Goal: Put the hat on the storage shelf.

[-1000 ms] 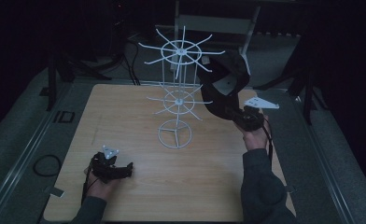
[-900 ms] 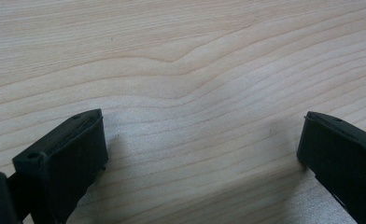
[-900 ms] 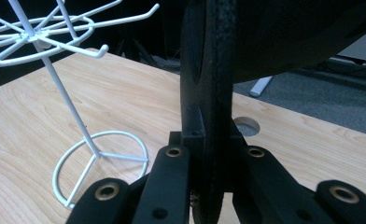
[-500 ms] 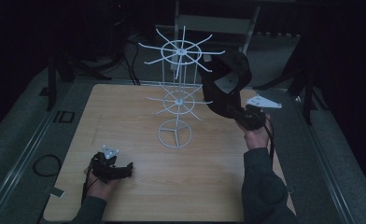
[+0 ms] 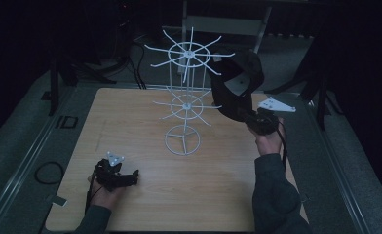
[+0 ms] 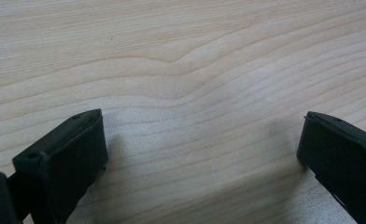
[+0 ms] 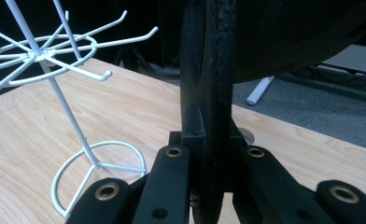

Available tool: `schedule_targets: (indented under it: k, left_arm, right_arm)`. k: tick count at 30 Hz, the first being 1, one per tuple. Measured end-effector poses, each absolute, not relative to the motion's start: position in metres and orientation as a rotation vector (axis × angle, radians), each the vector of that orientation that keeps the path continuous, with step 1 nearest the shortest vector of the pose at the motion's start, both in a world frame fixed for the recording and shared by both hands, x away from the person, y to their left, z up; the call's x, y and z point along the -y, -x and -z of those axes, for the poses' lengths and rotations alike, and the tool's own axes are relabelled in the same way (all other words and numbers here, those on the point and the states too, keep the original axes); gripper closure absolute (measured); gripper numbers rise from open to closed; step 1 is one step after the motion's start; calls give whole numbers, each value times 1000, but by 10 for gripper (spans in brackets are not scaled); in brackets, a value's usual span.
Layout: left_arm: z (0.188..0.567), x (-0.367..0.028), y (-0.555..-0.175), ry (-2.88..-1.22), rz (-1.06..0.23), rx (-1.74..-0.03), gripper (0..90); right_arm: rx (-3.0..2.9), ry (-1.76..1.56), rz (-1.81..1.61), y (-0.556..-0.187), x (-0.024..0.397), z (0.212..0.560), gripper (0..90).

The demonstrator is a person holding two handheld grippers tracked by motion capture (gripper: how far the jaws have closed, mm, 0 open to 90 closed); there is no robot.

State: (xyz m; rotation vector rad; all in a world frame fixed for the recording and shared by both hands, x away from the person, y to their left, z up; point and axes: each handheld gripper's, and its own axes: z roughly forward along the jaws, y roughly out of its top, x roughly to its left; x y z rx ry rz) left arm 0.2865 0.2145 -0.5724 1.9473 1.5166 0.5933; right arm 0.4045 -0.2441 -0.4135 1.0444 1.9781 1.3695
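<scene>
A black cap [image 5: 238,80] hangs in the air beside a white wire rack [image 5: 186,105], close to the hooks of its upper tier. My right gripper [image 5: 258,122] is shut on the cap's stiff brim at the table's right side. In the right gripper view the jaws of the right gripper [image 7: 211,156] clamp the dark brim edge of the cap [image 7: 209,93], with the rack [image 7: 41,55] to the left. My left gripper [image 5: 129,178] rests low over the wooden table [image 5: 130,122] near its front left. The left gripper [image 6: 200,154] stands open over bare wood.
The rack stands mid-table on a round wire base [image 5: 182,141], with two tiers of spoke-like hooks. A metal rail [image 5: 38,146] runs along the table's left edge, and dark floor with stands and cables lies beyond the far edge.
</scene>
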Motion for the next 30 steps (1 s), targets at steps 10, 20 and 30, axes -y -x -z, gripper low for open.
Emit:
schedule_targets:
  k: [10, 20, 30]
  left_arm:
    - [572, -214, -287, -1948, -593, -1516, 15]
    - [572, -214, -287, -1949, -594, -1514, 15]
    - [572, -214, -287, -1949, -594, -1514, 15]
  right_arm:
    - [-1970, -1036, -1374, -404, 243, 409, 865]
    - [-1964, -1040, -1375, -405, 245, 408, 865]
    - [-1962, -1037, -1379, -405, 244, 407, 865]
